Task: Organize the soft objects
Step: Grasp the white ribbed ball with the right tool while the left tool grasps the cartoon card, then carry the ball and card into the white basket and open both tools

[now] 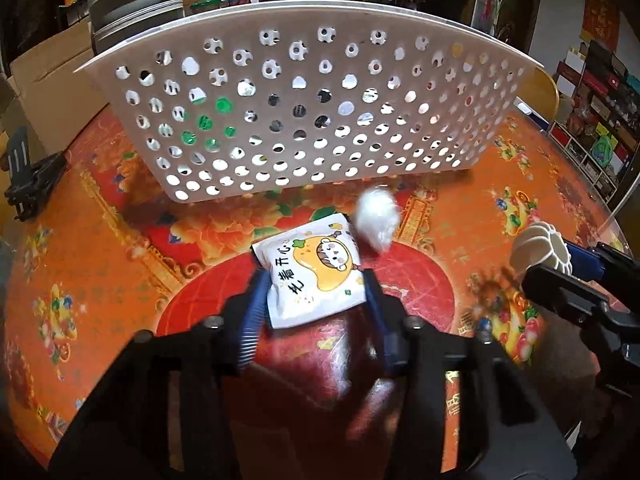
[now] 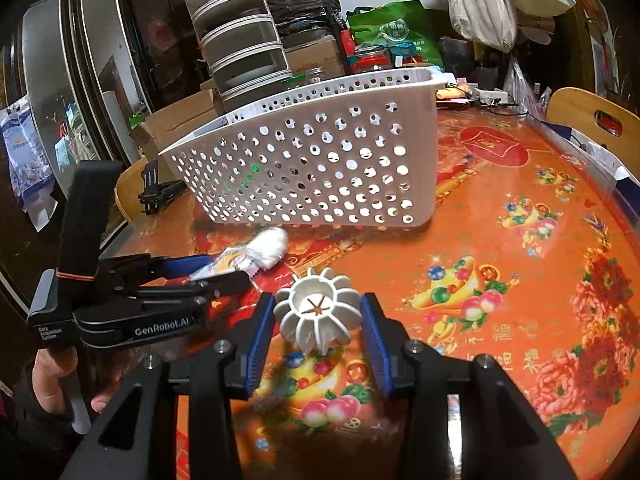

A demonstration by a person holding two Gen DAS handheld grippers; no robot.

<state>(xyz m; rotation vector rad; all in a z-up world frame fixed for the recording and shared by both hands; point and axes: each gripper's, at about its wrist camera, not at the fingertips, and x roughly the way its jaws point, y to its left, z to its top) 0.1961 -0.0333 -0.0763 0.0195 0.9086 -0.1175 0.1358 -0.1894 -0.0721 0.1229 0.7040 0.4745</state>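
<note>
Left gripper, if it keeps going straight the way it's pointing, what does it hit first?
Probably the white fluffy ball lying just past the packet that the left gripper holds, then the basket wall; depth is hard to judge.

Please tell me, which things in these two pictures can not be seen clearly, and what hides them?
- Inside of the white basket: both views show only its perforated wall; green shapes behind the holes cannot be identified.
- White fluffy ball: blurred in the left wrist view; partly behind the packet in the right wrist view.
- White ribbed object: its underside is hidden in both views.
- Packet's near end: hidden by the left gripper in the left wrist view.
</note>
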